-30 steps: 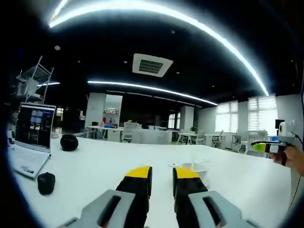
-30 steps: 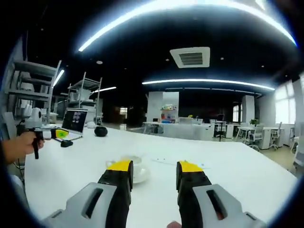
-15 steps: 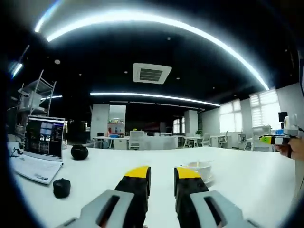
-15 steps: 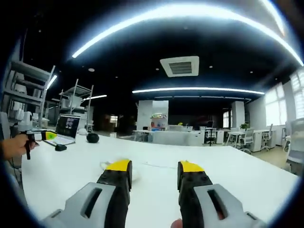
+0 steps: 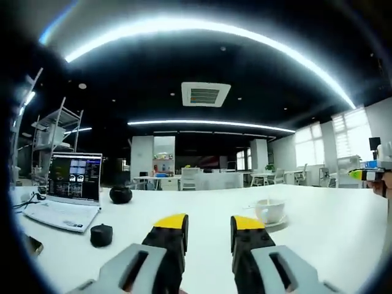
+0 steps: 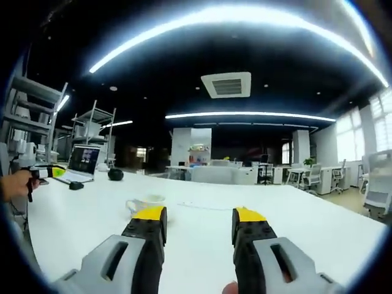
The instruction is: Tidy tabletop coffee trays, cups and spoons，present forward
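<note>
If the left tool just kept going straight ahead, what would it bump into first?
Probably nothing soon: bare white table lies ahead of the open left tool. The cup sits off to the right, though depth is hard to judge.

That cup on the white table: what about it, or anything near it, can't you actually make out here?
- Cup contents: left gripper view, seen side-on, the rim hides the inside.
- Saucer: right gripper view, partly behind the right gripper.
- Spoon: too small and pale to find.
- Laptop screen: left gripper view, too small to read.
- Black objects: too small to identify.
</note>
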`<state>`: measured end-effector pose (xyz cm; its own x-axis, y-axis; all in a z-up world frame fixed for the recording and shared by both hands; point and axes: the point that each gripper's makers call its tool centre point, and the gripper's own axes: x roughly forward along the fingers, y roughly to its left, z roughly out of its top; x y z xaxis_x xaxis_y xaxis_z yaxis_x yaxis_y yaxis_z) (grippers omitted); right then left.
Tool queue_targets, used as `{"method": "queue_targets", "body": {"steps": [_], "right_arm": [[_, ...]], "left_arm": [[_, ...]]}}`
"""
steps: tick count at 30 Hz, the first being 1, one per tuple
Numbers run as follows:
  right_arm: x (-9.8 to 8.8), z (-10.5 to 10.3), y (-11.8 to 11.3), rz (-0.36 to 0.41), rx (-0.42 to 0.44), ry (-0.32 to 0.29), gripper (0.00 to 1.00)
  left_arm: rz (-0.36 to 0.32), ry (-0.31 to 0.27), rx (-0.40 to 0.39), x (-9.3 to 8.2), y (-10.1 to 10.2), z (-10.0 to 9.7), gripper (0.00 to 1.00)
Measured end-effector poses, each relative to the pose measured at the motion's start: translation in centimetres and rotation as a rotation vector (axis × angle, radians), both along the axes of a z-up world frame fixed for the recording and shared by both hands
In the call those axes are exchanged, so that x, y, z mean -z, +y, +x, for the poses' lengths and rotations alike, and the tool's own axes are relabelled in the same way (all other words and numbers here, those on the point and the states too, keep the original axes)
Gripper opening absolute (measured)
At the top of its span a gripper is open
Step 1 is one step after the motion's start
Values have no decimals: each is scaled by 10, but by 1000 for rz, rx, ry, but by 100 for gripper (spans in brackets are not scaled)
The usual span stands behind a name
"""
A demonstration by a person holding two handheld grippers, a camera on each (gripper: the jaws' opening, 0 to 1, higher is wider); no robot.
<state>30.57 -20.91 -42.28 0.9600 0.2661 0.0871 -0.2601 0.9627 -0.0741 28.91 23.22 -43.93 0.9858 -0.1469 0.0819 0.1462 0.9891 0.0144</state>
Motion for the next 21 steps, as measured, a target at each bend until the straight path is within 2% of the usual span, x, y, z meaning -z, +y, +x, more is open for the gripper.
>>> {"method": "queue_targets", "body": {"steps": [3, 9, 13, 17, 21], "right_arm": [[6, -4, -6, 9, 29, 9, 47], [14, -12, -21, 34, 82, 15, 61], [22, -16, -27, 37, 98, 27, 65], [26, -19, -31, 56, 112, 36, 71], [28, -19, -31, 89, 108, 47, 71]], "left_arm": [[32, 0, -22, 3, 4, -3, 34], [21, -9, -70, 5, 17, -9, 42], [24, -6, -91, 7, 22, -9, 51], [39, -2, -106, 12, 28, -8, 56], [31, -9, -124, 13, 34, -9, 57]]}}
